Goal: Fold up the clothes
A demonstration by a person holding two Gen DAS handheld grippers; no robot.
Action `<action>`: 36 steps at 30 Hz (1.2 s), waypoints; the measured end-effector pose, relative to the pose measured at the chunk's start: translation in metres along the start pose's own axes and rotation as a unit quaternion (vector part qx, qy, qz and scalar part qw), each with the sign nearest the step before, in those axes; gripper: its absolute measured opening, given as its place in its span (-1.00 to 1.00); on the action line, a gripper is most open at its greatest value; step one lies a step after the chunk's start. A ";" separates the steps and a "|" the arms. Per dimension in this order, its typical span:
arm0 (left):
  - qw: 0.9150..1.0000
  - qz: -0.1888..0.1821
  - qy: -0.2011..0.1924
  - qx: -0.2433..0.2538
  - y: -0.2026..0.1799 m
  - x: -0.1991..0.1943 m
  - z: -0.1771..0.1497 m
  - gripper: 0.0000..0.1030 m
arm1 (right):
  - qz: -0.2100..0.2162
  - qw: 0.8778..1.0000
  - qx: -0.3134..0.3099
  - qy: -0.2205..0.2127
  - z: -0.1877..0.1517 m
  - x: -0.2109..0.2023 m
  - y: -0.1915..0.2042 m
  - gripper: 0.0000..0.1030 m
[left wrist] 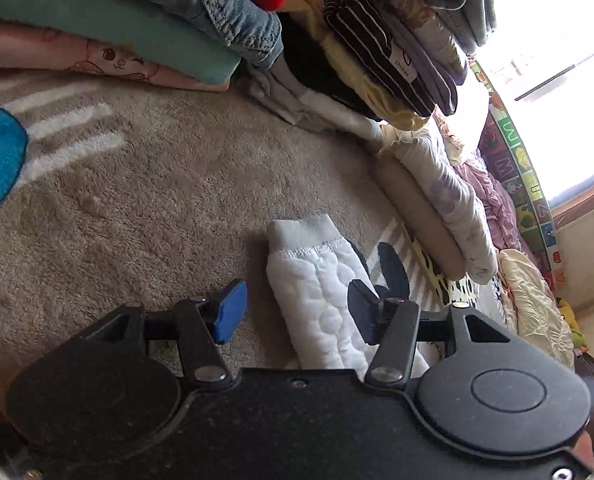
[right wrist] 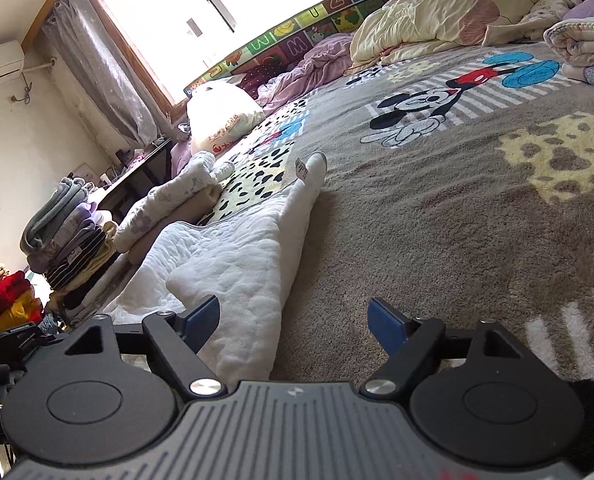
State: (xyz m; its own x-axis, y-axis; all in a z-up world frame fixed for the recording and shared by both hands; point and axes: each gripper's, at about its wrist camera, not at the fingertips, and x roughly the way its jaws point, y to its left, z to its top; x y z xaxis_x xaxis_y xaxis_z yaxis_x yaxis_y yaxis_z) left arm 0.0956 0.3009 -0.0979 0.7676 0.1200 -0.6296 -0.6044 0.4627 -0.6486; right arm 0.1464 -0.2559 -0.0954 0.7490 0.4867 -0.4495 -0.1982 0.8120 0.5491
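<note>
A white quilted garment (left wrist: 321, 292) is seen lying on a grey plush blanket (left wrist: 145, 200), partly folded into a long strip. In the left wrist view the left gripper (left wrist: 297, 312) is held with its fingers spread wide and nothing clamped; the garment runs forward between them, closer to the right-hand finger, and whether that finger touches the cloth cannot be told. Ahead of the left gripper and to its left, stacks of folded clothes (left wrist: 201, 20) are piled at the blanket's far edge. In the right wrist view the right gripper (right wrist: 295, 326) is likewise held wide and empty, low over the blanket. The garment (right wrist: 241, 248) lies ahead and to its left, with its near edge just beside the left-hand finger, and a narrow cuff (right wrist: 315, 168) with a small tag points away. A cartoon mouse print (right wrist: 421, 112) is seen on the blanket further ahead, to the right.
</note>
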 end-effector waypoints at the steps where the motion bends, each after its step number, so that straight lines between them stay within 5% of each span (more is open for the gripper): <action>1: 1.000 0.000 0.000 -0.001 0.000 0.004 -0.001 0.06 | 0.003 1.000 0.004 0.001 0.002 0.005 0.002 0.54; 7: 1.000 -0.004 -0.009 0.011 -0.007 0.016 -0.006 0.06 | 0.010 1.000 -0.015 0.018 0.018 0.045 0.025 0.49; 11: 1.000 -0.011 -0.016 0.011 -0.007 0.020 -0.006 0.01 | 0.029 0.998 -0.032 0.046 0.030 0.068 0.041 -0.01; 13: 0.999 -0.017 -0.017 0.024 -0.010 0.021 -0.007 -0.36 | 0.044 0.997 -0.039 0.047 0.031 0.068 0.046 -0.43; 16: 0.999 -0.028 -0.018 0.042 -0.015 0.022 -0.010 -0.78 | 0.071 0.996 -0.043 0.040 0.030 0.062 0.050 -0.78; 22: 0.996 -0.042 -0.054 0.051 -0.023 0.004 -0.009 -0.90 | 0.071 0.995 0.045 -0.045 0.020 0.020 0.020 -0.81; 27: 0.995 -0.027 -0.092 0.037 -0.014 -0.030 -0.007 -0.91 | 0.016 0.978 0.159 -0.136 -0.001 -0.027 -0.025 -0.81; 33: 0.996 0.065 -0.060 0.027 -0.004 -0.031 -0.007 -0.76 | -0.132 0.966 0.177 -0.136 -0.028 -0.042 -0.038 -0.67; 36: 0.984 0.126 -0.111 0.062 -0.015 -0.037 -0.008 -0.61 | -0.176 0.962 0.141 -0.154 -0.027 -0.046 -0.028 -0.55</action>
State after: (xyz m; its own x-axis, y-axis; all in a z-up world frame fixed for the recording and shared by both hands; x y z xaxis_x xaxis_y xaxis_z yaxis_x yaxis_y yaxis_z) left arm 0.0745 0.2824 -0.0681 0.6330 0.4263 -0.6462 -0.7610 0.4960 -0.4182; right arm 0.1008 -0.2923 -0.1095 0.8991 0.0442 -0.4355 0.2483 0.7678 0.5906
